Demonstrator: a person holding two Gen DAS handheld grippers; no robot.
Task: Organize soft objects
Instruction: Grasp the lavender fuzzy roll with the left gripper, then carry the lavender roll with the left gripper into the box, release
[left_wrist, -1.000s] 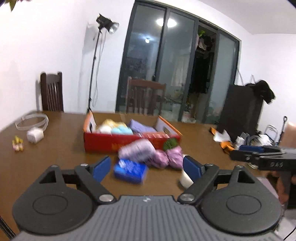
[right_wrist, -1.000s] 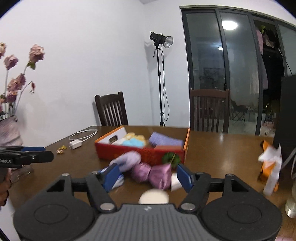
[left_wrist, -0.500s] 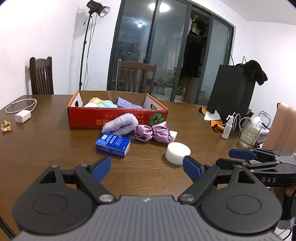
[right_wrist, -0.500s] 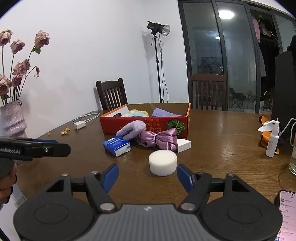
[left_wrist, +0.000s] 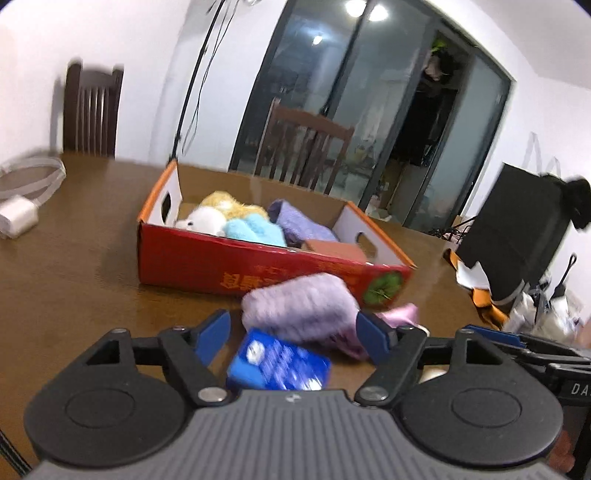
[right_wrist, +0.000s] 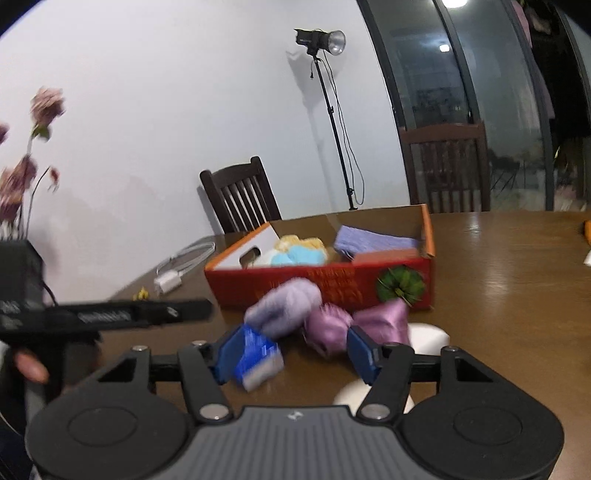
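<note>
Softness marks nearly everything near the red cardboard box (left_wrist: 207, 258): inside it lie a yellow plush piece (left_wrist: 231, 203), a white plush piece (left_wrist: 205, 220), a fluffy light blue piece (left_wrist: 255, 229) and a folded lavender cloth (left_wrist: 299, 223), packed close against one another. A small reddish-brown block (left_wrist: 332, 248) sits at the box's near right corner.

Just in front of the box, on the brown table (left_wrist: 74, 266), rests a fuzzy lilac roll (left_wrist: 299, 308), blurred by motion, its pile thick and woolly. Beside it, seen from the right wrist, lies a shiny pink-purple satin scrunchie (right_wrist: 354, 325), gathered and creased. A blue packet (left_wrist: 279, 365) with white print lies nearer than the roll, touching or nearly touching it. A white round foam pad (right_wrist: 430, 336) peeks out to the right of the scrunchie.

The left claw (left_wrist: 293, 330) is spread wide and grips nothing; the lilac roll and blue packet show between its blue pads (left_wrist: 214, 334). The right claw (right_wrist: 295, 350) is likewise spread wide with nothing in it, the blue packet close to its left pad and the scrunchie behind its right one.

A white charger with cable (left_wrist: 18, 218) lies at the table's far left.
</note>
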